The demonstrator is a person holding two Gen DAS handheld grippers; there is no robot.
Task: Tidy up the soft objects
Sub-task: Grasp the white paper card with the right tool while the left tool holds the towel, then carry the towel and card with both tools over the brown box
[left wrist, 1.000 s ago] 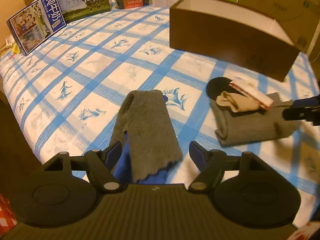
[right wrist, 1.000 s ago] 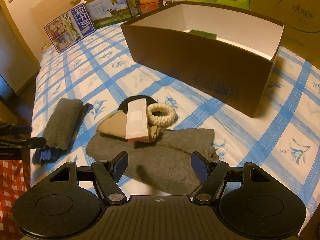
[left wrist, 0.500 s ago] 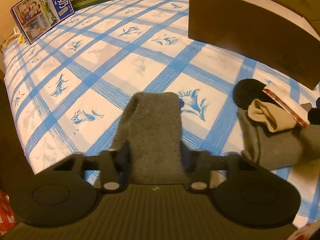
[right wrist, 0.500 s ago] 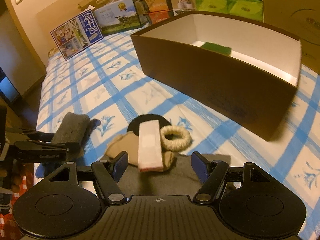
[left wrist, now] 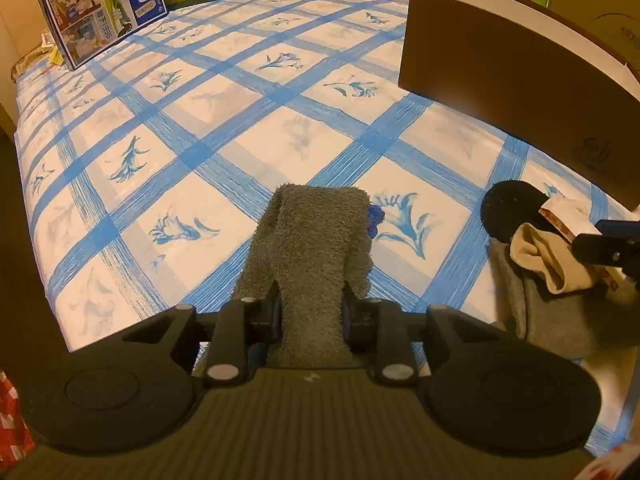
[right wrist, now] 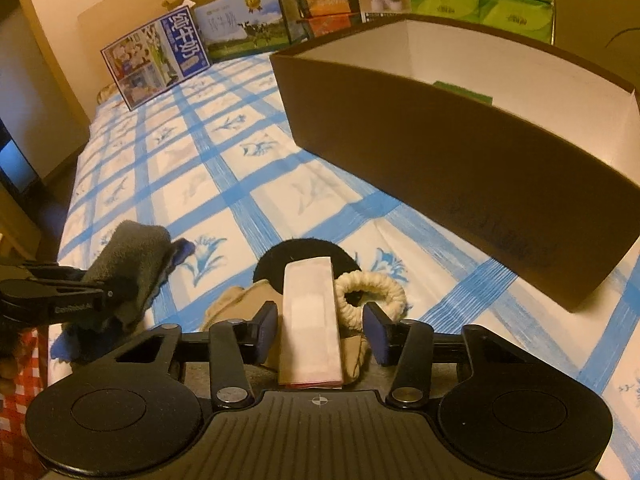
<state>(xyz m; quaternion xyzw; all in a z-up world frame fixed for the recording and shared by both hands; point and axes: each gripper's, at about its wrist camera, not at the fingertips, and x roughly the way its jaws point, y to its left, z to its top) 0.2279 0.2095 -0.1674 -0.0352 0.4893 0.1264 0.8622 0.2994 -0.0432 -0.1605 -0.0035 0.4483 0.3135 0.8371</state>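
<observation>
L hand-held gripper (left wrist: 310,316): closing, pads pinched grey towel (left wrist: 316,240) | R hand-held gripper (right wrist: 320,330): closing around packet (right wrist: 310,320); pads not touching

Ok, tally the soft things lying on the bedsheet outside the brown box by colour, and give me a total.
Grey: 2, the fuzzy grey cloth in the left gripper and the flat grey cloth under the pile.
Beige: 1, the beige sock.
Cream: 1, the cream scrunchie.
Black: 1, the black round pad.
White: 1, the white tissue pack.
Total: 6.
</observation>
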